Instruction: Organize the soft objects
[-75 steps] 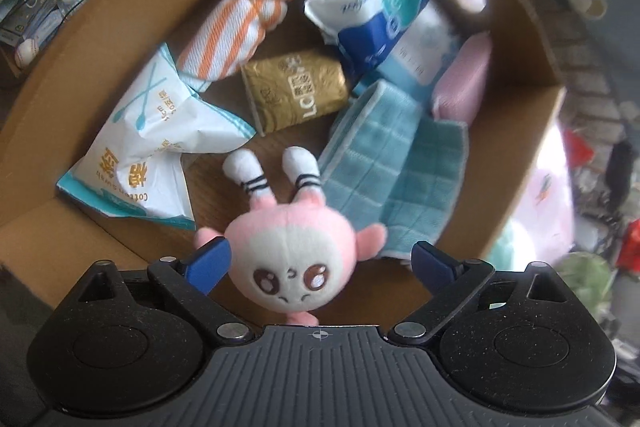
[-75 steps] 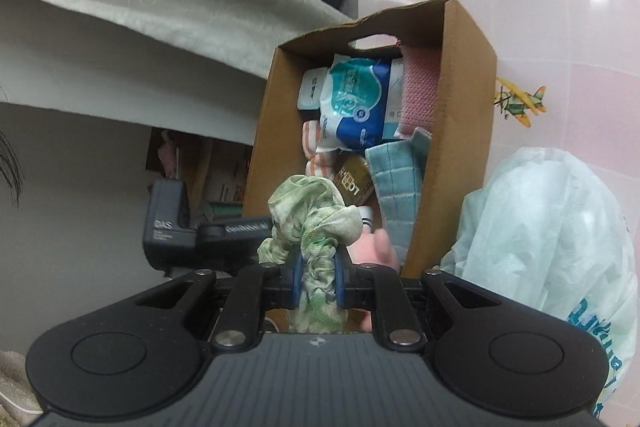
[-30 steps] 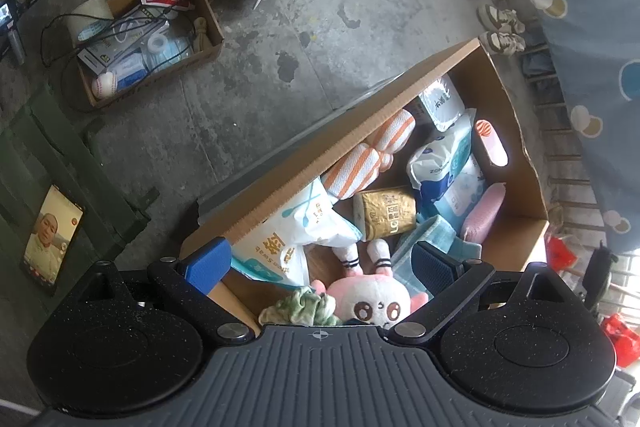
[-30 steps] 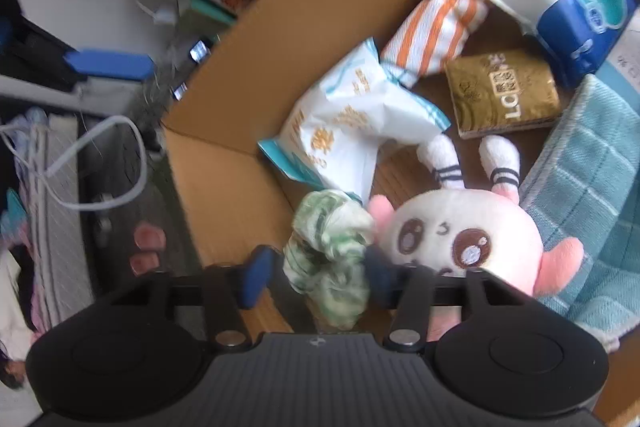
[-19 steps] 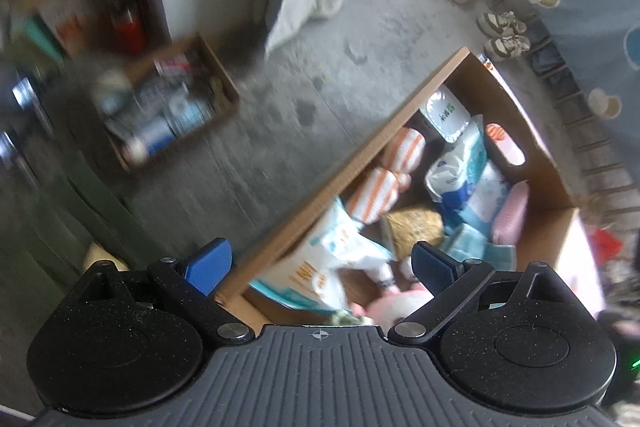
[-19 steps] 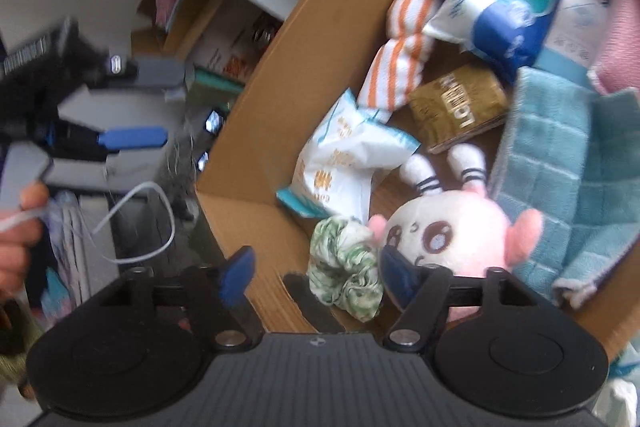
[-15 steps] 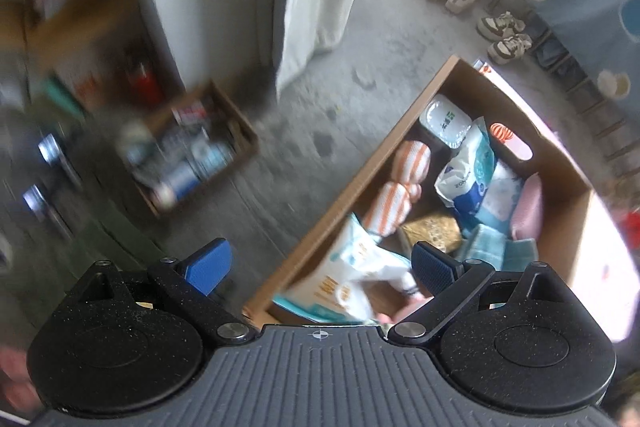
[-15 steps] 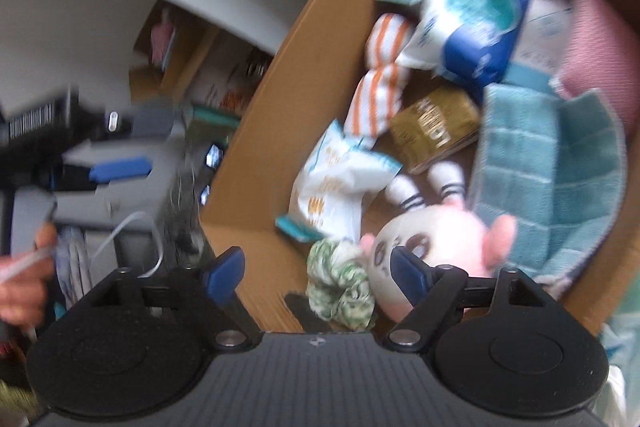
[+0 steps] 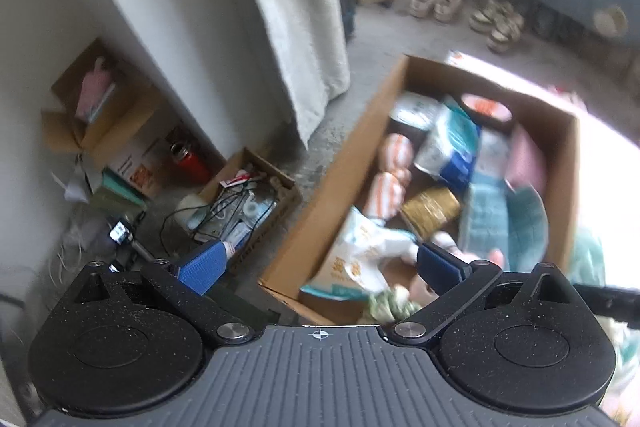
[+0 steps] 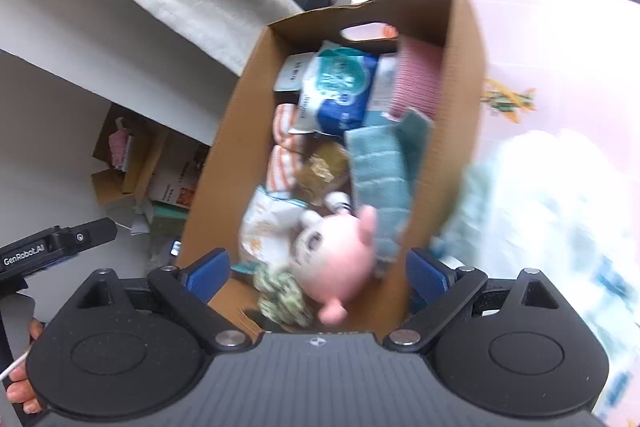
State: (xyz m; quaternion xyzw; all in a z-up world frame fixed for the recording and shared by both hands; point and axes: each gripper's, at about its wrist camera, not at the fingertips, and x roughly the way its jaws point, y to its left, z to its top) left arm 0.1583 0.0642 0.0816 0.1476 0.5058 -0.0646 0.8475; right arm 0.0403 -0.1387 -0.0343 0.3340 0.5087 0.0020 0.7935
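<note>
Pink surface [image 10: 560, 39] carries the cardboard box [image 10: 460, 131], where the green scrunchie [image 10: 282, 293] lies free between the right gripper's [image 10: 318, 273] opening, empty fingers.

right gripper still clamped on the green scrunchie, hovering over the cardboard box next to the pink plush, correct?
Not quite. The right gripper is not clamped: its fingers stand wide and are opening, with nothing pressed between them. The right wrist view shows the green scrunchie lying inside the cardboard box, beside the pink plush. The rest holds.
</note>
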